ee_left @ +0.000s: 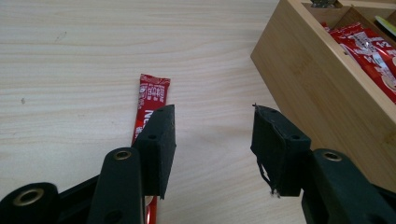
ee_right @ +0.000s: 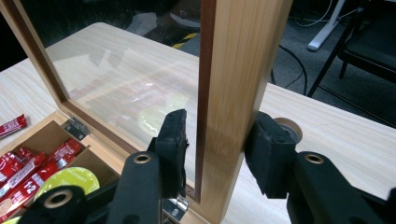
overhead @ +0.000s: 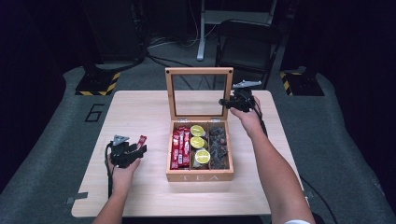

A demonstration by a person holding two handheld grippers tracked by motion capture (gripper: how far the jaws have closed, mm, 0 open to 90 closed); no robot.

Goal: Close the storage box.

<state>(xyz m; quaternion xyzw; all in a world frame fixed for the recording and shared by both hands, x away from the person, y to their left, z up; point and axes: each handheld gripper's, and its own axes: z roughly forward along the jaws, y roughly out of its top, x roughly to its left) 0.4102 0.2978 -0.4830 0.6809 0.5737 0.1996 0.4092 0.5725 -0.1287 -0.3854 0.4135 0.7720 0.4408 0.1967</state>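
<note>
- Left gripper [overhead: 132, 152] sits at the near left of the table [overhead: 140, 196], jaws half wide and holding nothing.
- Red sachet [ee_left: 150, 103] lies flat on the table just beside the left jaw and partly under it, not between the pads; in the high view it pokes out past the gripper's far side [overhead: 141, 140].
- To grab the sachet well, I'd shift the jaws sideways so it sits between the pads, then pinch it across its narrow width. It is thin and flat, so it may slip.
- Tea box [overhead: 200, 177] stands mid-table, right of the sachet. Left compartment holds red sachets [overhead: 181, 148], the middle one green-topped pods [overhead: 200, 143], the right one dark packets [overhead: 218, 144].
- Lid [overhead: 199, 72] stands upright on the box's far edge, glass pane in a wood frame.
- Right gripper [overhead: 235, 102] pinches the lid's right frame rail [ee_right: 233, 84]: one pad on the glass side, one on the outer side, closed tight on the wood.
- Step in hand looks like holding or swinging the lid. Best to keep the grip square on the rail and follow the hinge arc, without twisting.
- In the way: the box's left wall [ee_left: 317, 93] stands close to the left gripper's right jaw; a chair [overhead: 247, 42] stands beyond the table, well clear.
</note>
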